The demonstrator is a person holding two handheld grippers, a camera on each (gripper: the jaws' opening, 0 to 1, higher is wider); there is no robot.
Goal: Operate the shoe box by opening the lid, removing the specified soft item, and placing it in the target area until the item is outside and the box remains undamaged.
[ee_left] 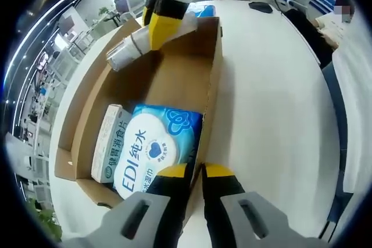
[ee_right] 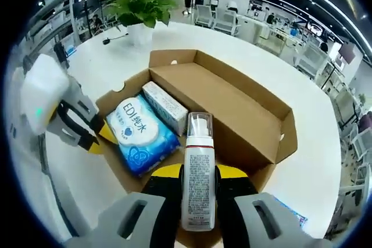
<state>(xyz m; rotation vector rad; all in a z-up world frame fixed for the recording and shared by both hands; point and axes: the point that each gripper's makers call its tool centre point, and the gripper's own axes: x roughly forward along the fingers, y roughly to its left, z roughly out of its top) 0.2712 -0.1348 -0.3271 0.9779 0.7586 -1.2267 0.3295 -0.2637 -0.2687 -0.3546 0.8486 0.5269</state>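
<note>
Jaws of my right gripper (ee_right: 198,187) clamp a clear bottle (ee_right: 198,169) over the open cardboard box (ee_right: 244,114). My left gripper (ee_left: 195,172) pinches the box wall, jaws narrow. Blue wipes pack (ee_left: 156,146) lies inside beside a white carton (ee_left: 109,142), on the white surface (ee_left: 273,103).

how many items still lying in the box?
2: the wipes pack and the small carton beside it, both at one end. The bottle is held in the right tongs, over the box edge.
</note>
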